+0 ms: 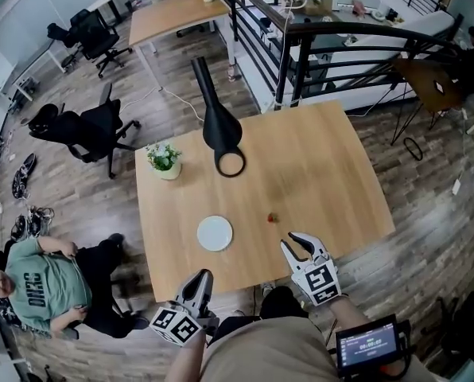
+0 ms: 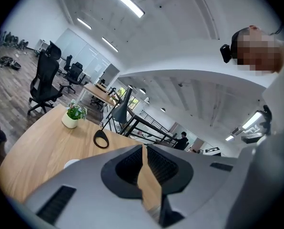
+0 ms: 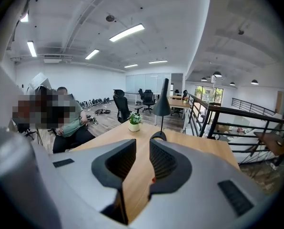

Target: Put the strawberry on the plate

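The small red strawberry (image 1: 270,217) lies on the wooden table (image 1: 324,173), right of centre near the front. The round white plate (image 1: 215,233) sits to its left. My right gripper (image 1: 299,245) hovers over the table's front edge, just short of the berry, with its jaws drawn close and nothing between them. In the right gripper view the strawberry (image 3: 153,180) shows as a red speck low in the slit of that gripper (image 3: 142,144). My left gripper (image 1: 197,281) hangs at the front edge below the plate, shut and empty. The left gripper view shows its tips (image 2: 144,148) meeting and the plate's edge (image 2: 71,163).
A black desk lamp (image 1: 219,122) with a ring base (image 1: 231,164) stands at the table's far side, beside a small potted plant (image 1: 165,161). A person sits on the floor at the left (image 1: 42,281). A black railing (image 1: 301,46) runs beyond the table.
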Action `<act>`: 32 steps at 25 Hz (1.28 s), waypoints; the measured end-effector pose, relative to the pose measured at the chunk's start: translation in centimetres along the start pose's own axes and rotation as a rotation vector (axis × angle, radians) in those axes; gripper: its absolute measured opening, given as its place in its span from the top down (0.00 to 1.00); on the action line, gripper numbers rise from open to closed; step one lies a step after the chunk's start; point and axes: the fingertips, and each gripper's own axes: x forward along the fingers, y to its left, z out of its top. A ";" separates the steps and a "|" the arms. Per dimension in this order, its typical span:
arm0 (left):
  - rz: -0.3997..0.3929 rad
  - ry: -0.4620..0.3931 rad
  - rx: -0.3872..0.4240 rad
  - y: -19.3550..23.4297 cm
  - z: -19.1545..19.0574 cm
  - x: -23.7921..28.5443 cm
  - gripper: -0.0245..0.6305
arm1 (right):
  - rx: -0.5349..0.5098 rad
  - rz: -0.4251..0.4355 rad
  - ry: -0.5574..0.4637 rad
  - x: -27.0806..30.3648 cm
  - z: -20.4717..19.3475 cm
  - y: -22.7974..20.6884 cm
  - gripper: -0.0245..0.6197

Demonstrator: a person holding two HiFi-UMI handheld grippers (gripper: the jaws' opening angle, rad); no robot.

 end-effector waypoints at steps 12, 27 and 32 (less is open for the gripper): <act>0.067 -0.019 0.037 0.7 1.0 5.1 0.91 | -0.026 0.075 0.050 5.1 -1.8 -4.5 0.85; 0.193 0.028 0.020 3.1 -1.7 8.9 0.91 | 0.009 0.170 0.193 12.9 -10.3 -8.4 0.85; 0.173 0.072 0.026 1.6 -3.3 10.8 0.91 | 0.052 0.183 0.258 14.5 -13.9 -9.1 0.85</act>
